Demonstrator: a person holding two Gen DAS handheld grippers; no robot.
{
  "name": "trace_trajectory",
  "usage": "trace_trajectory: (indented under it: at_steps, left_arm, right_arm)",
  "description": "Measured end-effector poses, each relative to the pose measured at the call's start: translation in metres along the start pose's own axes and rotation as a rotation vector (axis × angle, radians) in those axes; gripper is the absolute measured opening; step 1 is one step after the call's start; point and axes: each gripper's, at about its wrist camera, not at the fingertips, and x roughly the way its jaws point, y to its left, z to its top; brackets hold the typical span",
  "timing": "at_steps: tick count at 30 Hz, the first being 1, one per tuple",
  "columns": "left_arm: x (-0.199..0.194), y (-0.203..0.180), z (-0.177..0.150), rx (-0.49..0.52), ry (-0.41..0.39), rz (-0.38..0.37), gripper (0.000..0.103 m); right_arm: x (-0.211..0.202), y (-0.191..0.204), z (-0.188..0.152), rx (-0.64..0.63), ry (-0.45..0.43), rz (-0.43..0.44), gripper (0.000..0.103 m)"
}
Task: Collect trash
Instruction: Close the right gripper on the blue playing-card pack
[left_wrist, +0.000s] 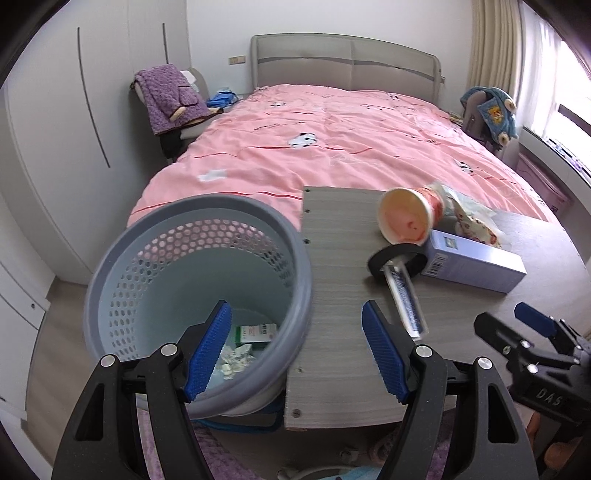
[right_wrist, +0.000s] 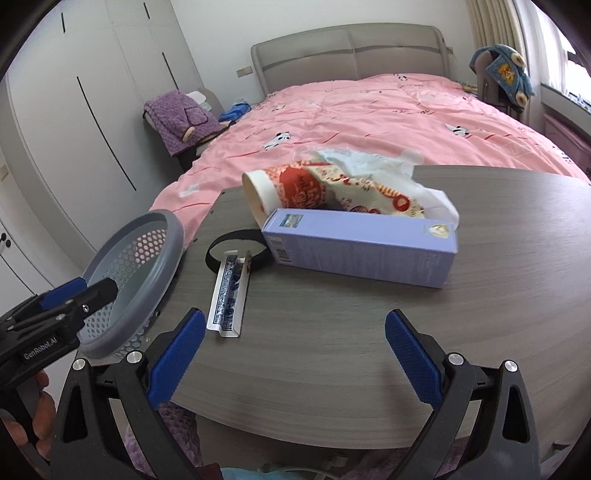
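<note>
A grey perforated waste basket (left_wrist: 122, 258) stands left of the wooden table (left_wrist: 332, 332); a small green-and-white box and crumpled paper lie at its bottom. My left gripper (left_wrist: 295, 325) hangs open over the basket's right rim and the table's left edge, holding nothing. On the table lie a tipped red-patterned paper cup (right_wrist: 291, 188), a lavender carton (right_wrist: 362, 247), a black ring (right_wrist: 240, 251), a flat blue-patterned strip (right_wrist: 229, 295) and crumpled wrappers (right_wrist: 373, 166). My right gripper (right_wrist: 295, 347) is open above bare tabletop in front of the carton. The basket (right_wrist: 147, 277) is at its left.
A bed with a pink quilt (left_wrist: 332, 136) lies behind the table. White wardrobes (left_wrist: 55, 129) line the left wall. A purple garment (left_wrist: 170, 96) drapes a chair by the bed. Curtains and a window (left_wrist: 554, 92) are at the right.
</note>
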Motion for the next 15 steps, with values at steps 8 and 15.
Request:
trace_trajectory:
  at_steps: [8,15]
  left_arm:
    - [0.002,0.026,0.004,-0.042,-0.017,0.044,0.07]
    - [0.008,0.042,0.002,-0.072,-0.011,0.03,0.07]
  right_arm:
    - [0.036,0.036,0.006,-0.073,0.044,0.007,0.09]
    - [0.06,0.059,0.005,-0.129,0.085,-0.05,0.076]
